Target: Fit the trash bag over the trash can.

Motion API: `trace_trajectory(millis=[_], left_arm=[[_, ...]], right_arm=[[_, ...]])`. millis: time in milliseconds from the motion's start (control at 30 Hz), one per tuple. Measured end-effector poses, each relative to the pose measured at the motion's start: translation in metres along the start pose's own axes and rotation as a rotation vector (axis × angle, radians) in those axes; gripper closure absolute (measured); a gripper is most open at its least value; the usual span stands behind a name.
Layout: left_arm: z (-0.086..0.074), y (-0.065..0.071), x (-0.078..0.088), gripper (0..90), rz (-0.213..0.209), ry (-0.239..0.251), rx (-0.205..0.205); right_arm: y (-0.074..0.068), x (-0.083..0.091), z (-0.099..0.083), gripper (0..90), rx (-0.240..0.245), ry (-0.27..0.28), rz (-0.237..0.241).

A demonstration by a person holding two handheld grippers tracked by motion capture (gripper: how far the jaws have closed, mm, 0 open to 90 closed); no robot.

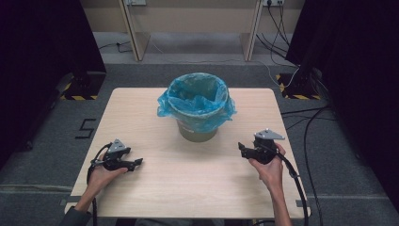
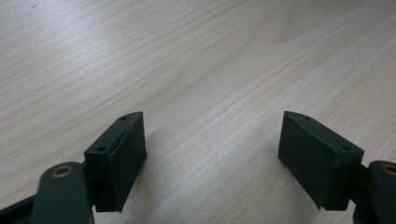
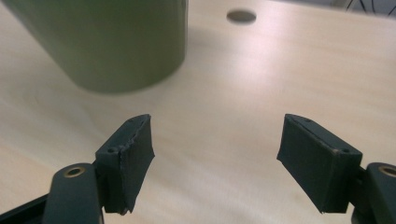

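Holding both grippers low w/ jaws apart, empty: left gripper point(image 1: 137, 163) at 7 o'clock, right gripper point(image 1: 241, 147) at 4 of the bag-lined green bin point(image 1: 197, 107); bag looks fitted, nothing left I can see.

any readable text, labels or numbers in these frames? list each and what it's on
"5": black mark on the grey floor left of the table.
A pale label on the green bin, partly under the blue bag: too small to read.
Nothing else legible.
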State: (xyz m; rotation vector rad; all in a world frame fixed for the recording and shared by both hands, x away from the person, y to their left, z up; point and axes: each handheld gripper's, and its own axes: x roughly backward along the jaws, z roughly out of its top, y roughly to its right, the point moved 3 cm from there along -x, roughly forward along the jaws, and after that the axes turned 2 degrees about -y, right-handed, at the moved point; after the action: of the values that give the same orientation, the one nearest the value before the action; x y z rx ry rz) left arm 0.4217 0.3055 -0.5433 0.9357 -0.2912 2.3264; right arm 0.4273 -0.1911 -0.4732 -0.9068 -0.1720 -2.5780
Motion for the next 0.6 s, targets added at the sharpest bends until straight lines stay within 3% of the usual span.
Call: trace_trajectory(millis=[300, 467, 600], left_arm=[[0.000, 0.000, 0.000, 22.4, 0.000, 0.000, 0.000], [0.000, 0.000, 0.000, 22.4, 0.000, -0.001, -0.001], [0.000, 0.000, 0.000, 22.4, 0.000, 0.001, -0.001]], right_arm=[[-0.003, -0.005, -0.045, 25.4, -0.024, -0.063, 0.016], [-0.008, -0.010, -0.056, 23.2, 0.000, -0.100, -0.001], [-0.013, -0.018, -0.063, 18.4, 0.048, -0.143, -0.016]])
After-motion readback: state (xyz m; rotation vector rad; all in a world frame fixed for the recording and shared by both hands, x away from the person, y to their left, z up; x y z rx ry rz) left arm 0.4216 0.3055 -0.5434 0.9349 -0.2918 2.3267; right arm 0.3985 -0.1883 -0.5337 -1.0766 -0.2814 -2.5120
